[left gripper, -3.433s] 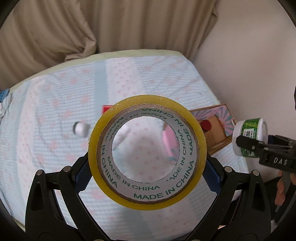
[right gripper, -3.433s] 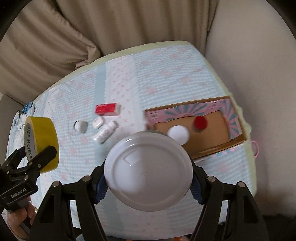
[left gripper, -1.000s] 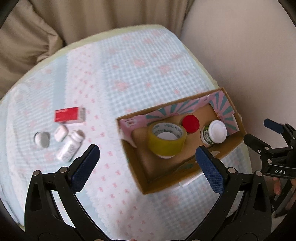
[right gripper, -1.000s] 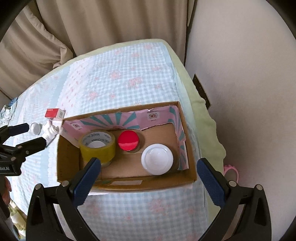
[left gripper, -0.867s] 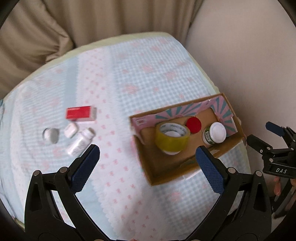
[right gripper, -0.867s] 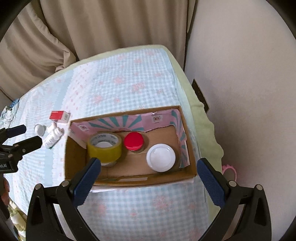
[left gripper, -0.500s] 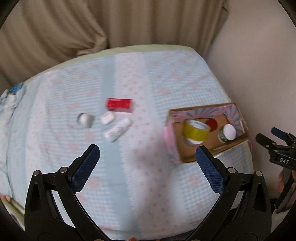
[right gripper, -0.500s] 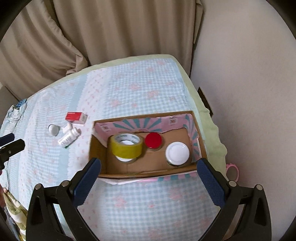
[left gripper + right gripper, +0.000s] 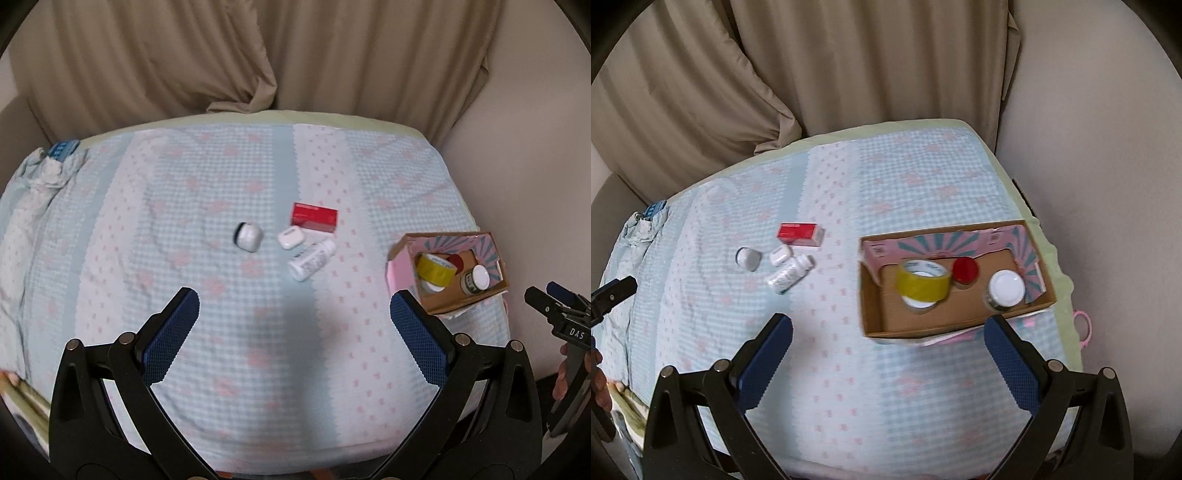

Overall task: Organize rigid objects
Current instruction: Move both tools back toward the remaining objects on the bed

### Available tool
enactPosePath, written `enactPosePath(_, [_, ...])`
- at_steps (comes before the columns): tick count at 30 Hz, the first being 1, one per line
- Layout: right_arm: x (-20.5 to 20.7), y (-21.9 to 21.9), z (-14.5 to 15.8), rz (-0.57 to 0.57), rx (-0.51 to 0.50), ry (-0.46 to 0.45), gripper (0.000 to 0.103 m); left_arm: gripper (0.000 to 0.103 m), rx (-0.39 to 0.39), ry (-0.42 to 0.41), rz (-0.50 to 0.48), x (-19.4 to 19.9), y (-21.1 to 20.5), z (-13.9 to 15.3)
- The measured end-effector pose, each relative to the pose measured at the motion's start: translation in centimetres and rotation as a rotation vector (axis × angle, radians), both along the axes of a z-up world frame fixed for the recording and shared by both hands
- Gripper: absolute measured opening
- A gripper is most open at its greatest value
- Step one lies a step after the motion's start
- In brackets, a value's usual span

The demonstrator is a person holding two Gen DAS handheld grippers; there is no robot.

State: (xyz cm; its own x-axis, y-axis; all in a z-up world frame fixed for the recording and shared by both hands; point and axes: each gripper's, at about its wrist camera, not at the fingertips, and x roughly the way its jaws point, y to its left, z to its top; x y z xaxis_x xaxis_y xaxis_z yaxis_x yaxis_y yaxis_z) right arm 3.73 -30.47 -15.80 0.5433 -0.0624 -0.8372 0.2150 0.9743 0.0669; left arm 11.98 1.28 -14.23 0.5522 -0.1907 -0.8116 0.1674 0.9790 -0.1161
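A cardboard box [image 9: 886, 330] [image 9: 452, 304] with a pink striped lining sits at the table's right edge. Inside it are a yellow tape roll [image 9: 922, 285] [image 9: 434, 272], a red-capped item [image 9: 965, 270] and a white-lidded jar [image 9: 1005, 289] [image 9: 476, 279]. Left of the box on the cloth lie a red carton [image 9: 315, 216] [image 9: 800, 233], a white earbud case [image 9: 290, 237], a white bottle on its side [image 9: 312, 259] [image 9: 789, 274] and a small round white object [image 9: 248, 237] [image 9: 748, 258]. My left gripper [image 9: 294, 325] and right gripper [image 9: 888, 354] hang open and empty above the near edge.
The table wears a pale blue checked cloth [image 9: 207, 184] with pink flowers. Beige curtains [image 9: 221, 55] hang behind it and a pale wall [image 9: 1108, 184] stands to the right. A pink ring [image 9: 1082, 326] hangs past the right edge. A hand grips the right tool [image 9: 565, 376].
Both grippers let go of the tape roll and the jar, which now rest in the box. Both have since pulled back and up, the left one swinging left toward the loose items.
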Motion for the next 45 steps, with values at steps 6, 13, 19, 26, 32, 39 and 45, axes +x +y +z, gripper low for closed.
enactPosePath(6, [1.7, 6.3, 0.0, 0.011, 0.015, 0.002, 0.103, 0.103, -0.023, 0.000, -0.020, 2.0, 5.6, -0.4])
enactPosePath(13, [5.0, 13.2, -1.3, 0.028, 0.016, 0.013, 0.103, 0.103, 0.015, 0.032, -0.090, 5.7, 10.3, -3.4])
enactPosePath(19, [9.3, 17.4, -3.7, 0.063, 0.022, 0.045, 0.103, 0.103, 0.014, 0.105, -0.116, 9.3, 12.5, -8.3])
enactPosePath(26, [15.1, 20.1, -6.5, 0.167, 0.006, 0.093, 0.103, 0.103, -0.007, 0.167, -0.117, 13.2, 12.2, -12.9])
enactPosePath(32, [21.1, 20.9, -10.8, 0.280, -0.033, 0.178, 0.103, 0.102, -0.047, 0.240, -0.118, 17.9, 10.5, -17.5])
enactPosePath(39, [28.2, 20.4, -17.8, 0.386, -0.043, 0.303, 0.103, 0.101, -0.015, 0.283, -0.147, 23.0, 6.7, -23.0])
enactPosePath(45, [32.7, 20.0, -24.0, 0.424, 0.004, 0.429, 0.102, 0.094, 0.039, 0.324, -0.167, 25.5, 4.0, -28.9])
